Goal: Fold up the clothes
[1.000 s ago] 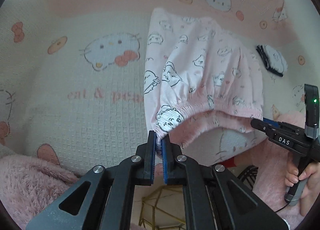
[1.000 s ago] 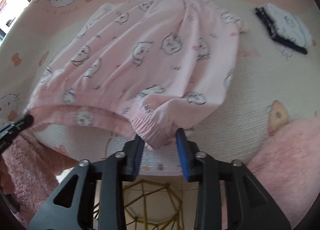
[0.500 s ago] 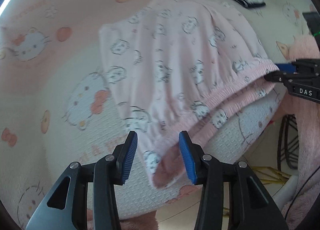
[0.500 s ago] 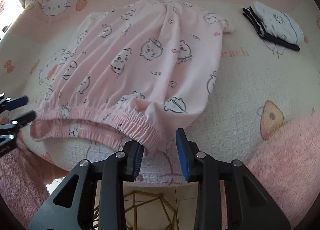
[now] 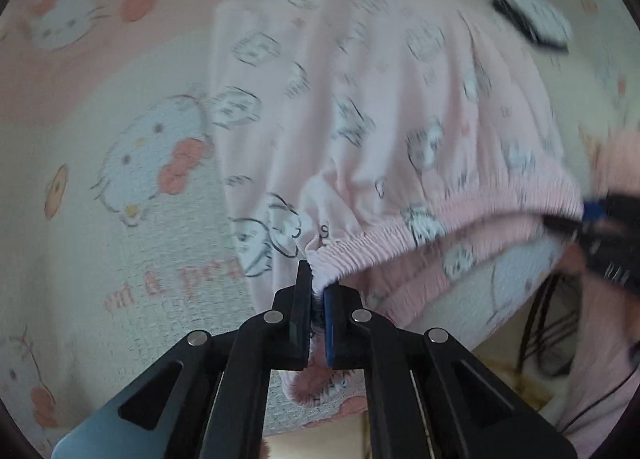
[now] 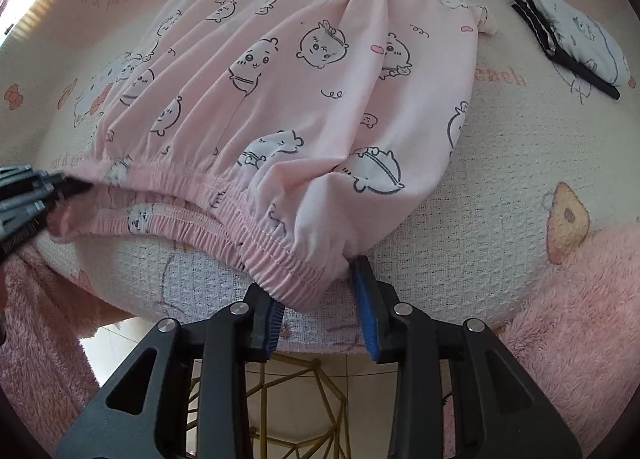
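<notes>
Pink pyjama pants (image 6: pixel 312 71) with cartoon prints lie on a Hello Kitty blanket (image 6: pixel 500 179), elastic waistband (image 6: pixel 280 255) toward me. They also show in the left wrist view (image 5: pixel 380 111). My left gripper (image 5: pixel 318 291) is shut on the waistband's left corner and lifts it slightly; it appears at the left edge of the right wrist view (image 6: pixel 28 195). My right gripper (image 6: pixel 320 291) is open, its jaws on either side of the waistband's right corner. It shows blurred in the left wrist view (image 5: pixel 604 227).
A folded white and black garment (image 6: pixel 572 39) lies at the far right of the blanket. Fluffy pink fabric (image 6: pixel 580 299) lies at the near right and near left. Below the blanket's front edge a gold wire frame (image 6: pixel 304 391) stands on the floor.
My left gripper opened half a second ago and has now closed again on the waistband's left corner. My right gripper stayed open and moved closer around the right corner.
</notes>
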`<state>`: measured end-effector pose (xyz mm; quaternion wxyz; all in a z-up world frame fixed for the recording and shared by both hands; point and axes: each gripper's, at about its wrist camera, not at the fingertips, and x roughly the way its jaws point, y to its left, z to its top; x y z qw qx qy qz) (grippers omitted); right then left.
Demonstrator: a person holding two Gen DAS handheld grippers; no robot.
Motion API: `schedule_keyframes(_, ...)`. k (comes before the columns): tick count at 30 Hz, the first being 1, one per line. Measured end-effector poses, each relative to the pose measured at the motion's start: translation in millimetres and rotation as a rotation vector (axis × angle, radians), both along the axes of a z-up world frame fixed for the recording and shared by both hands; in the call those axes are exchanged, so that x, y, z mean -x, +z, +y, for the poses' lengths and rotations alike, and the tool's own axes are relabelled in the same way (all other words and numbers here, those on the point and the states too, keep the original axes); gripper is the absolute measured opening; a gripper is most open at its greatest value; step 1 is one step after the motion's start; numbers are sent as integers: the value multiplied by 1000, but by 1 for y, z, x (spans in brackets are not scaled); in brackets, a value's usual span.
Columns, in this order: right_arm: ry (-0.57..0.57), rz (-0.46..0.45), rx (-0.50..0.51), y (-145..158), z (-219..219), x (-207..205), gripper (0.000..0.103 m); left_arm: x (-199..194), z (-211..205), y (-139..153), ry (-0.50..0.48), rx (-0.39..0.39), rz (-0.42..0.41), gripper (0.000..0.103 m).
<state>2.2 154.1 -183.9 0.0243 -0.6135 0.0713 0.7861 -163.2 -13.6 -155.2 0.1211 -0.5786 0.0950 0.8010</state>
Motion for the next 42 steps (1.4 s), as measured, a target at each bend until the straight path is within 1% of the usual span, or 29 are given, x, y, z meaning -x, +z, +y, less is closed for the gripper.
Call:
schedule_keyframes(3, 23, 12, -24, 3, -5, -2, 37, -9, -16, 27, 70, -36, 81, 5)
schedule_keyframes(6, 43, 36, -9, 8, -11, -2, 37, -19, -32, 54, 141, -71, 163, 5)
schedule_keyframes(7, 51, 49, -4, 11, -13, -2, 37, -5, -36, 62, 171, -87, 180, 5)
schedule_keyframes(8, 61, 67, -4, 14, -17, -2, 37, -1, -42, 67, 209, -104, 192, 5)
schedule_keyframes(9, 70, 96, -21, 19, -20, -2, 37, -6, -47, 69, 241, -122, 194, 5)
schedule_keyframes(11, 69, 172, -122, 34, -26, -2, 37, -18, -57, 72, 296, -160, 188, 5)
schedule_keyframes(12, 63, 209, -172, 42, -27, -2, 37, -20, -55, 71, 283, -146, 184, 5)
schedule_keyframes(13, 54, 239, -198, 50, -26, -2, 37, -20, -50, 67, 251, -117, 179, 5)
schedule_keyframes(14, 45, 259, -201, 57, -24, -1, 37, -20, -44, 64, 219, -87, 174, 6)
schedule_keyframes(16, 47, 250, -147, 62, -17, -2, 37, -19, -34, 58, 155, -29, 165, 7)
schedule_keyframes(18, 55, 217, -67, 57, -11, 4, 37, -18, -23, 51, 91, 30, 155, 12)
schedule_keyframes(19, 58, 204, -53, 51, -13, 8, 37, -18, -18, 48, 59, 59, 150, 25)
schedule_keyframes(20, 62, 184, -47, 42, -18, 3, 37, -18, -13, 45, 27, 89, 144, 47)
schedule_keyframes(21, 68, 161, -45, 33, -18, 1, 37, -18, -7, 42, -6, 118, 139, 52)
schedule_keyframes(22, 70, 142, -43, 25, -17, 0, 37, -17, -2, 39, -38, 147, 134, 52)
schedule_keyframes(26, 47, 95, -17, 14, -12, 5, 37, -17, 20, 25, -177, 266, 118, 52)
schedule_keyframes(29, 46, 42, 11, 1, -12, 10, 40, -19, 33, 12, -285, 283, 87, 52)
schedule_keyframes(30, 43, 19, 12, -6, -13, 11, 40, -19, 37, 7, -304, 288, 82, 52)
schedule_keyframes(31, 38, 15, 7, -9, -13, 12, 39, -19, 40, 2, -314, 295, 80, 52)
schedule_keyframes(32, 34, 29, -8, -7, -14, 12, 36, -19, 44, -3, -325, 301, 79, 52)
schedule_keyframes(33, 36, 44, -33, -4, -16, 12, 27, -19, 47, -8, -335, 307, 77, 52)
schedule_keyframes(34, 39, 62, -72, 0, -17, 12, 23, -16, 48, -11, -323, 309, 79, 41)
schedule_keyframes(35, 40, 85, -121, 6, -17, 11, 21, -12, 48, -14, -299, 308, 84, 2)
schedule_keyframes(36, 36, 104, -158, 11, -17, 9, 19, -8, 47, -12, -259, 303, 105, 1)
schedule_keyframes(37, 25, 118, -177, 15, -16, 8, 19, -5, 44, -4, -214, 276, 138, 0)
schedule_keyframes(39, -4, 133, -178, 24, -9, 4, 19, 1, 36, 14, -143, 193, 176, 0)
schedule_keyframes(40, -21, 139, -171, 29, -6, 2, 19, 2, 31, 23, -117, 167, 191, 0)
schedule_keyframes(42, -50, 146, -142, 36, 2, -4, 19, 1, 25, 31, -128, 107, 167, 0)
